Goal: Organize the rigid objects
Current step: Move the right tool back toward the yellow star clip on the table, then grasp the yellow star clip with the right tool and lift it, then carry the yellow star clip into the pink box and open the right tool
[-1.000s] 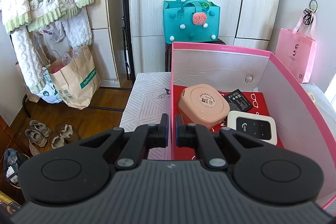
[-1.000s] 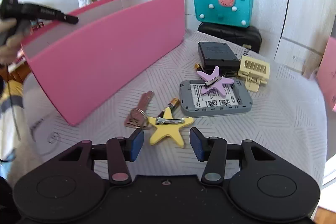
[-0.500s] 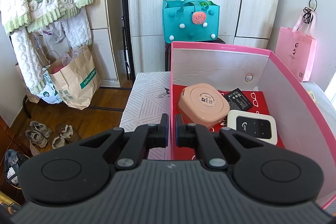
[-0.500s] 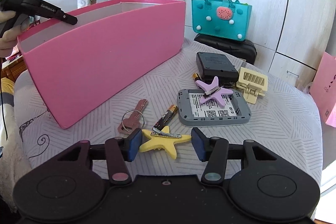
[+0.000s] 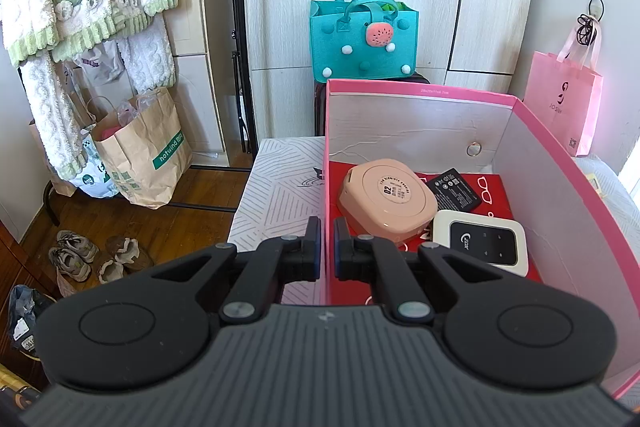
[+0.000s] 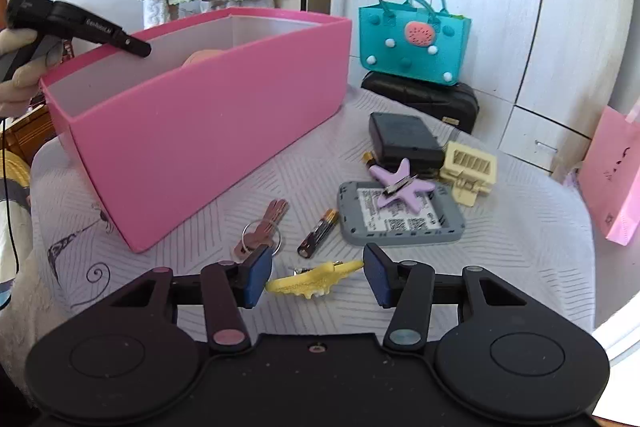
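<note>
**Yellow star clip pinched at its arm tips, pink box steadied for the drop**

Nearest in the right wrist view, the right gripper (image 6: 318, 277) holds the yellow star hair clip (image 6: 314, 279) edge-on between its blue pads (image 6: 258, 277), each pad touching an arm tip, clear of the patterned cloth (image 6: 520, 267). The clip looks light, thin and stiff; its smooth plastic and tapered arms give little contact, so I judge it could pivot or slip. A hold across its body, near the metal clasp, would be surer.

Just beyond lie the keys on a ring (image 6: 262, 231) and a small battery (image 6: 318, 233), both hard and small; the battery would roll. Farther right sit the grey router shell (image 6: 400, 217) with a purple star clip (image 6: 400, 185) on it, a cream claw clip (image 6: 468, 167) and a black case (image 6: 402, 137).

To the left, the left gripper (image 5: 327, 245) is pressed together on the near wall of the pink box (image 5: 560, 163), bracing the light cardboard. Inside rest a peach compact case (image 5: 386, 205), a white router (image 5: 480, 241) and a flat black battery (image 5: 454, 189).
</note>
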Demonstrator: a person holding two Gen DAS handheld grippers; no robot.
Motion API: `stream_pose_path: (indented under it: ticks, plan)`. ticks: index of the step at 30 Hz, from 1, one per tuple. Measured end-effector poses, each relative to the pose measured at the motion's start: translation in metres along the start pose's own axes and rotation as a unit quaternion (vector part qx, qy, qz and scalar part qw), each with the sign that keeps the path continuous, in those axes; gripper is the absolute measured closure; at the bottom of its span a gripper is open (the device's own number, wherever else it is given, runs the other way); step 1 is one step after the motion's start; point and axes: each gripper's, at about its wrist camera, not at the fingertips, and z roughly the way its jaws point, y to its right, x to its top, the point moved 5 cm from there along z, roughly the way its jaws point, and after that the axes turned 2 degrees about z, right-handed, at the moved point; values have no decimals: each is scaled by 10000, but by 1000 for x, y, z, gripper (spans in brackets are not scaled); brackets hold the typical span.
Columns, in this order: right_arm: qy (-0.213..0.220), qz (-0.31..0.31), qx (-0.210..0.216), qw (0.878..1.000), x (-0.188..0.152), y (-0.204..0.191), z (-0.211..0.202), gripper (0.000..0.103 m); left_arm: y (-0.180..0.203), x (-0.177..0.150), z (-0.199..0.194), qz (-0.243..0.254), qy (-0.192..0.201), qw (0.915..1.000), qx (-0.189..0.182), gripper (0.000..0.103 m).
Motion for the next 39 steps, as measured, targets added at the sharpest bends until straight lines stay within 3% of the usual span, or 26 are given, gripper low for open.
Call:
stream_pose_path:
  ticks: [10,17,20,24,31,34,39]
  plan:
    - [352,-136,124,9992,45,-11,-28,47,-1,1,-1,-6,0,10000,-36,98]
    - [404,-159,546,9976,104,-22,-42,47,-1,1,1,-40,-59,10000,-19,98]
    - [370,-319,819,9954,128,-37,-38,47,2,2,5,57,-266,9996,-11,98]
    - [-16,-436,1217,9916,152,-63,-11,47,2,2,7,85,-440,9990,49,100]
    - [-1130,-64,1656,9797,168,-101,59,47,4,1,-1,362,-1177,9924,11,100]
    - [-1537,159,1681,9736,174,-114,85,47,3,1,-16,518,-1474,9877,-115,100]
    - [-2040,277,1468,9675,176,-132,122,47,3,-2,-36,658,-1535,9857,-211,100]
